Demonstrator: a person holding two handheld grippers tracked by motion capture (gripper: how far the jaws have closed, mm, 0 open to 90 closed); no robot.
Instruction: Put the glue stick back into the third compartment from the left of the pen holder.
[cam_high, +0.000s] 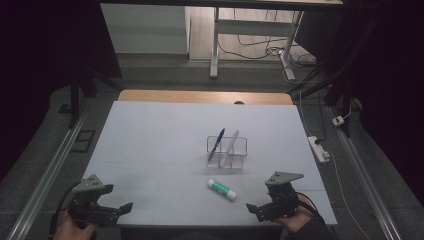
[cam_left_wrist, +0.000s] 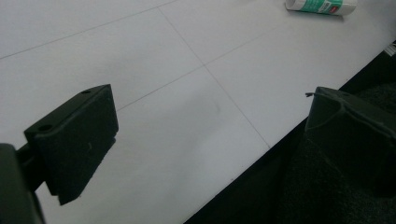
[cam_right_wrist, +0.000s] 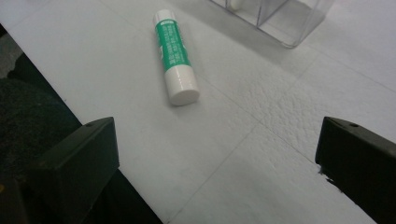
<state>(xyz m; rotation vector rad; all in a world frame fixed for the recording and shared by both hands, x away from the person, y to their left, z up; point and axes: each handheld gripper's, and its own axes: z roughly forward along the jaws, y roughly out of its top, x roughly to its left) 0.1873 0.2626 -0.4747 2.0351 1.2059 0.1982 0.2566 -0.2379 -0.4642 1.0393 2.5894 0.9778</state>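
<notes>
Glue stick (cam_high: 221, 189) lies flat on white table sheet (cam_high: 150, 145), dim room, desk legs behind. Right gripper (cam_high: 254, 208) near it, left gripper (cam_high: 126, 207) at front edge, both jaws wide, empty.

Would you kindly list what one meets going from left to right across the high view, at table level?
Left gripper → green-and-white glue stick lying flat → clear plastic organiser holding two pens → right gripper.
</notes>
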